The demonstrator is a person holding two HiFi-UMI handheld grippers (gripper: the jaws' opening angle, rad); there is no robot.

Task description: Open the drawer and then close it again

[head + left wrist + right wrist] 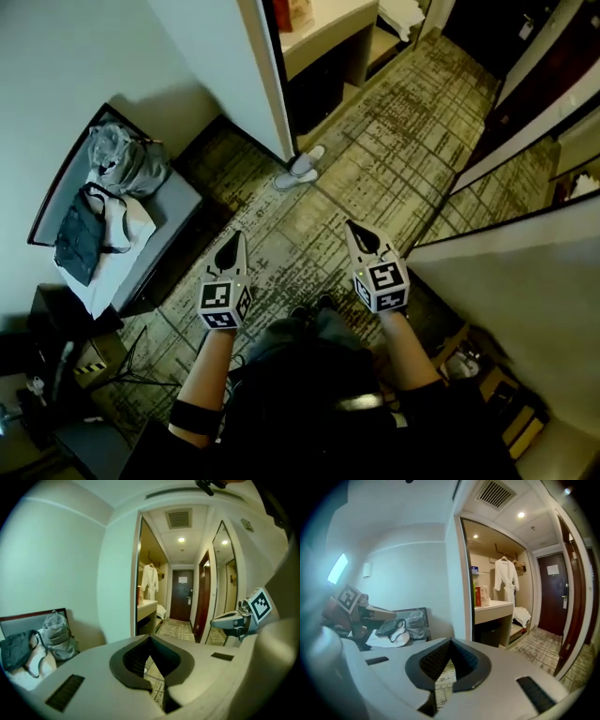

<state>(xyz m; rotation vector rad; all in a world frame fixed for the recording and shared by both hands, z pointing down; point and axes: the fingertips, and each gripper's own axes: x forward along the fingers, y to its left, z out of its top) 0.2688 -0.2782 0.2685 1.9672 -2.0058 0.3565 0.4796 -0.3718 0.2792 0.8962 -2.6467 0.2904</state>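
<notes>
**Both Grippers Shut and Empty Above Hotel-Room Carpet, Drawer Not in Sight**

The left gripper (233,242) and the right gripper (357,231) were held side by side over the patterned carpet (394,150), well apart, each pointing ahead and slightly down. In each gripper's own view the jaws stood closed tip to tip with nothing between them, only carpet showing through the gap below the pads. Each carried its marker cube (222,306) at the rear, just ahead of the person's bare forearms.

The drawer could not be made out in any view, so neither its look nor its place could be told.

Ahead of the grippers and between them, a pair of white slippers (300,167) lay at the foot of a wall corner. Beyond that, ahead of the right gripper, stood a white counter (323,23) with open shelves beneath; a white bathrobe (506,576) hung above it. Far ahead down the corridor was a dark door (181,595). Well to the left of the left gripper sat a padded bench (173,211) holding a grey bag (127,159), a dark bag (80,234) and white cloth (131,230). Just to the right of the right gripper was a pale flat surface (525,300).
</notes>
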